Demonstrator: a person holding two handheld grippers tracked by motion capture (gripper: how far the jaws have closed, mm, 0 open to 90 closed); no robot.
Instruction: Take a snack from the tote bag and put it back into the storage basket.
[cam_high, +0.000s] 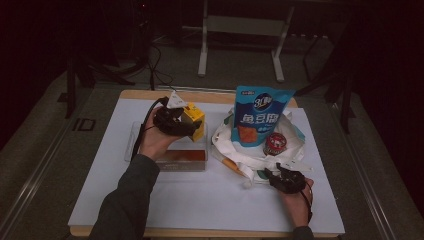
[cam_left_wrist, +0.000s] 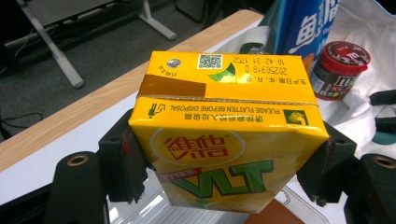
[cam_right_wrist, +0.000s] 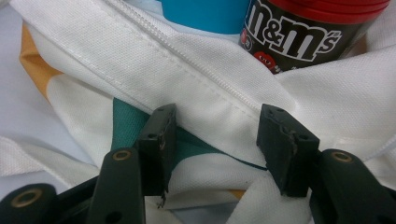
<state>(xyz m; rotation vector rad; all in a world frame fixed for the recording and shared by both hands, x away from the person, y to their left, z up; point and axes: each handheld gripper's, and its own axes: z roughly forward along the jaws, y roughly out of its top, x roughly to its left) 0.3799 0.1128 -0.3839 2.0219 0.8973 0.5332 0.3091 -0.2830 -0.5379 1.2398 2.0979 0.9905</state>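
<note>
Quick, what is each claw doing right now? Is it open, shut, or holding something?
Left gripper: shut on the yellow drink carton.
Right gripper: open, jaws apart at the white bag's edge, not pinching it.

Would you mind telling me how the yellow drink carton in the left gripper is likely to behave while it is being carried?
The yellow drink carton has flat sides, so the left gripper, clamped across them, probably holds it steady. Its thin card walls may dent under a hard squeeze. If still full, it is likely heavy for its size, and the glossy print could let it slip.
</note>
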